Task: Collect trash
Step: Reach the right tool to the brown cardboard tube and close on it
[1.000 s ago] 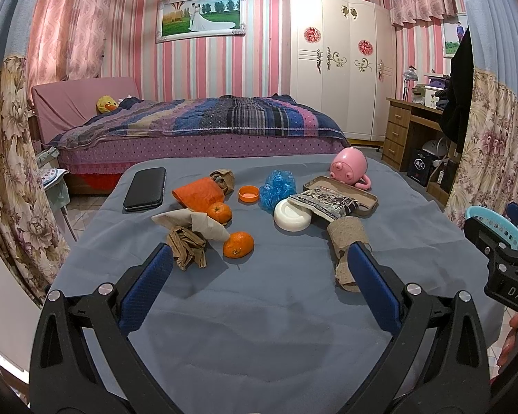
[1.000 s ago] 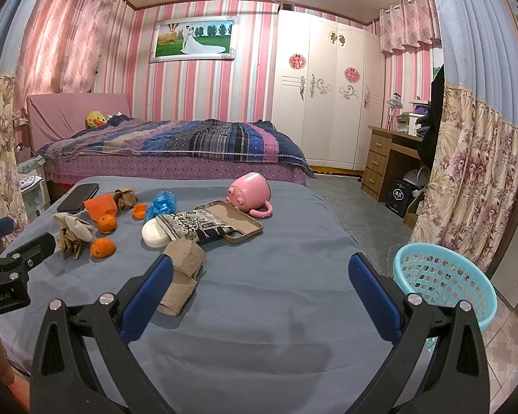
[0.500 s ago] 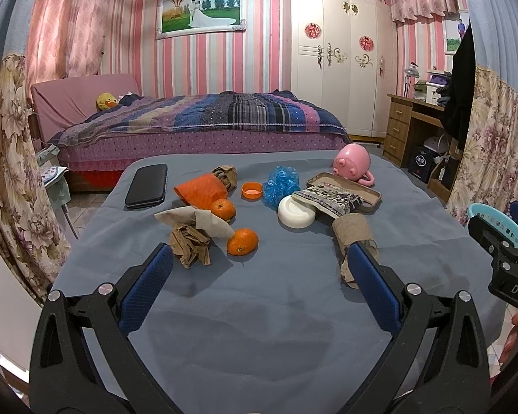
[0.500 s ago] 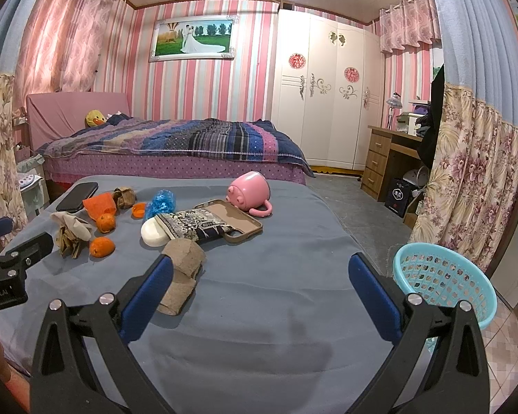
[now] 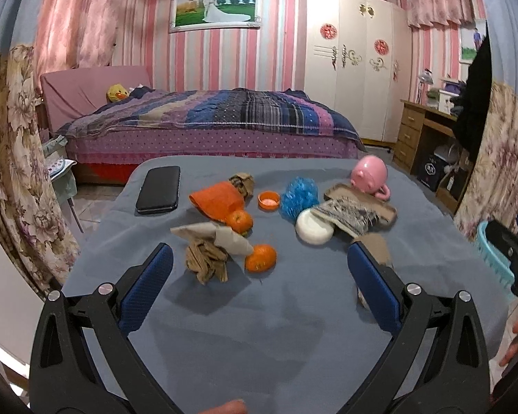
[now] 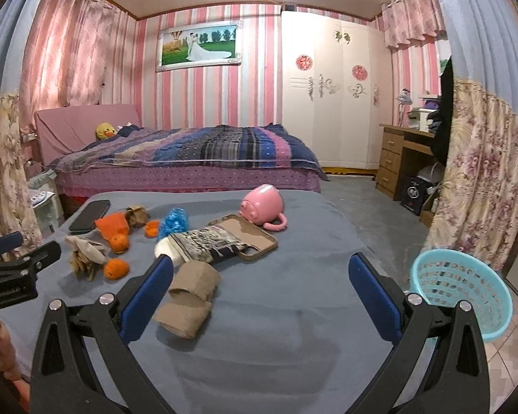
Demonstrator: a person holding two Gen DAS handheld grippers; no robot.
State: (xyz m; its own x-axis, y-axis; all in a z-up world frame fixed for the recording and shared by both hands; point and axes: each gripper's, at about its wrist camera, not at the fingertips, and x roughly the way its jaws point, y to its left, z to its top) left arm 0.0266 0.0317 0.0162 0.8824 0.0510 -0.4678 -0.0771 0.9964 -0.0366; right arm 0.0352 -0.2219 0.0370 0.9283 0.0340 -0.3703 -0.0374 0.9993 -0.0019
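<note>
A grey-blue table (image 5: 259,314) holds scattered items. Crumpled brown paper (image 5: 207,262) lies under a beige paper sheet (image 5: 217,236), just ahead of my open, empty left gripper (image 5: 259,276). Crumpled brown paper tubes (image 6: 190,296) lie beside the left finger of my open, empty right gripper (image 6: 259,283). An orange wrapper (image 5: 217,201), a blue crinkled wrapper (image 5: 298,198), an orange cap (image 5: 268,200) and another brown paper wad (image 5: 243,183) lie further back. A light blue basket (image 6: 462,296) stands on the floor to the right of the table.
Two oranges (image 5: 260,258) (image 5: 239,220), a black phone (image 5: 159,189), a white soap-like disc (image 5: 312,227), a patterned cloth on a brown tray (image 5: 355,208) and a pink mug (image 5: 369,174) also sit on the table. A bed stands behind; a desk at right.
My left gripper has drifted slightly left and forward, so the items sit a little further right in its view. The right gripper has moved forward a little toward the brown paper tubes.
</note>
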